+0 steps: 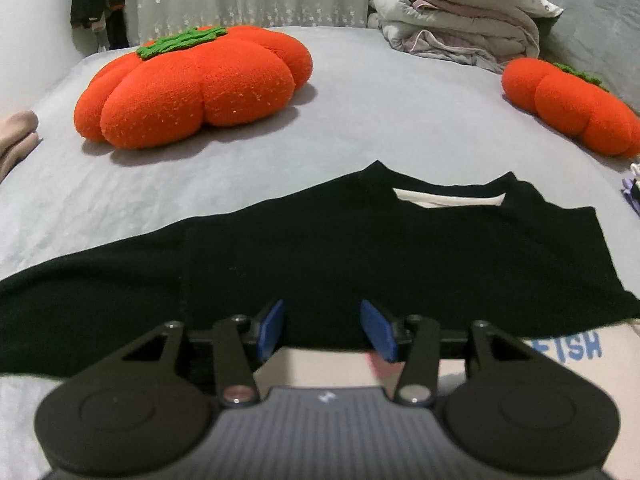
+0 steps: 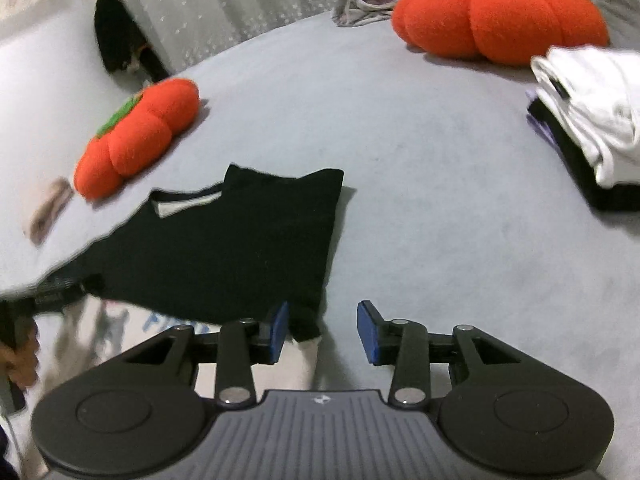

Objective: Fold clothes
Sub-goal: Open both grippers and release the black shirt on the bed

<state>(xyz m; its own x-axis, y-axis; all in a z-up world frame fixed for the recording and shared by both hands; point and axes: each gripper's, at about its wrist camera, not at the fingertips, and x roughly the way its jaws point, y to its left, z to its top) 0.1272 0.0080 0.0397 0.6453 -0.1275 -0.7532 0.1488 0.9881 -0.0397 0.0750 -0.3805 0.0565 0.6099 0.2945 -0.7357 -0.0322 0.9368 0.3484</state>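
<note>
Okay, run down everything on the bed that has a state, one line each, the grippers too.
black shirt: spread flat on the bed, right side folded in, left sleeve out
left gripper: open above the shirt's near hem
right gripper: open, nothing between the pads
white garment: folded, stacked on dark clothes
quilts: folded, piled at the far end

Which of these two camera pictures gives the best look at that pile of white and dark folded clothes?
The right wrist view: the pile of folded clothes sits in plain sight at the right edge, white on top of black. The left wrist view catches only a sliver at its right border.
</note>
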